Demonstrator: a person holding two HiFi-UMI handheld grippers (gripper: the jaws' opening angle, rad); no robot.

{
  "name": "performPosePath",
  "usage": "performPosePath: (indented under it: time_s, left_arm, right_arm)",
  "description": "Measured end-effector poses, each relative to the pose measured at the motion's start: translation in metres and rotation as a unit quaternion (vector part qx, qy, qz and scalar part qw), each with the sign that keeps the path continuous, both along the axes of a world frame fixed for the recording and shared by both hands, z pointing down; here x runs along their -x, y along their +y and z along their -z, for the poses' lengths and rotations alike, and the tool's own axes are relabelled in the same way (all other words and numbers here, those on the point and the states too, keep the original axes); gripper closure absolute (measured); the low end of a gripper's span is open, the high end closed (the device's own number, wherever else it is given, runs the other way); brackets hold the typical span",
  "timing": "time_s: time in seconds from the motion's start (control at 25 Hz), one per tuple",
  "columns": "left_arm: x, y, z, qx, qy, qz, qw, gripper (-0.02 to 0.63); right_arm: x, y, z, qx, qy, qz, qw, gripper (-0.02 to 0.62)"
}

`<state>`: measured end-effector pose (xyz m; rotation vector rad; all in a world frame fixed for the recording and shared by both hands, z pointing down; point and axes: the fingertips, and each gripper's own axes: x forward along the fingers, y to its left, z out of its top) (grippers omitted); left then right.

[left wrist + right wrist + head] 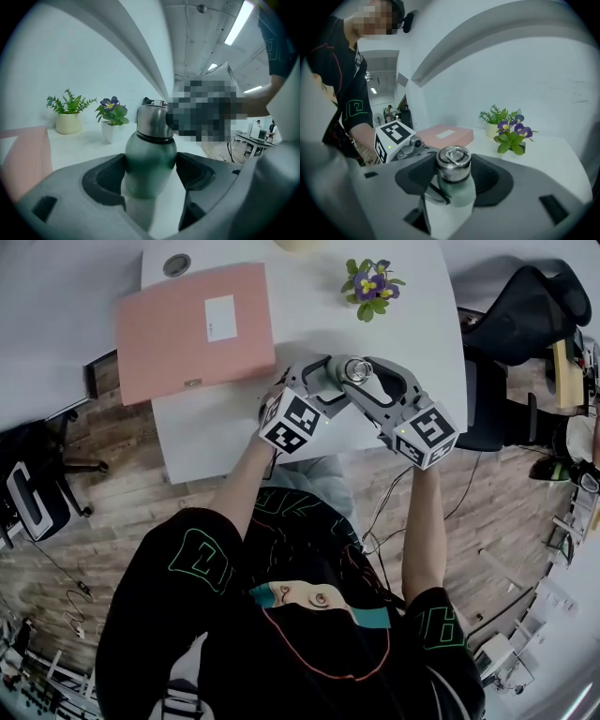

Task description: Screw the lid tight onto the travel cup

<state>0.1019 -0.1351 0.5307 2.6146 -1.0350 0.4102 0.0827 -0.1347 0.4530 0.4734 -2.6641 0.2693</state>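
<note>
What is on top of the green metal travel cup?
A silver steel lid with a ring handle sits on the green metal travel cup. The cup's mouth beneath it is covered.

No readable writing is found: the white rectangular label on the flat pink folder is seen blank, the green outlined figures on the black shirt cannot be deciphered, and only black-and-white square codes are carried by the left gripper and the right gripper.

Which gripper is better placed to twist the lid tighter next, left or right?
Right, probably. The right gripper has its pads on the steel lid, while the left gripper clamps the travel cup by its green body, holding it steady.
</note>
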Motion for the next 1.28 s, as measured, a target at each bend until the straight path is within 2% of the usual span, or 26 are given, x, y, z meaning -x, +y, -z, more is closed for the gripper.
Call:
performPosePath:
  time_s: [0.28,0.56,0.84,1.12,1.28]
  left_arm:
    - [0.0007,-0.0002,-0.0006,0.001,0.002,-0.003,1.0000,0.252]
    - [-0.0004,0.0009,-0.0007,0.000,0.001,-0.008,1.0000,0.252]
    - [0.0002,0.0008,-0.0014,-0.004,0.000,-0.005,1.0000,0.253]
    - [-0.0004,0.0004,-0.0029,-0.007,-0.002,-0.004,1.0000,0.253]
    - [0.0003,0.0005,-0.0028,-0.009,-0.003,-0.001,1.0000,0.253]
  right_arm:
    - [0.0004,-0.0004,-0.0001,-0.005,-0.007,-0.038,0.999,0.357]
    - [-0.0029,-0.0004,-0.0003,-0.002,-0.022,-0.128,0.992,0.360]
    - [-0.0049,-0.0011,-0.0014,-0.008,-0.039,-0.238,0.970,0.360]
    - [-0.0091,-0.0022,-0.0025,-0.001,-0.069,-0.315,0.947,0.360]
    - [-0.0085,-0.0014,-0.0028,-0.018,-0.063,-0.343,0.937,0.359]
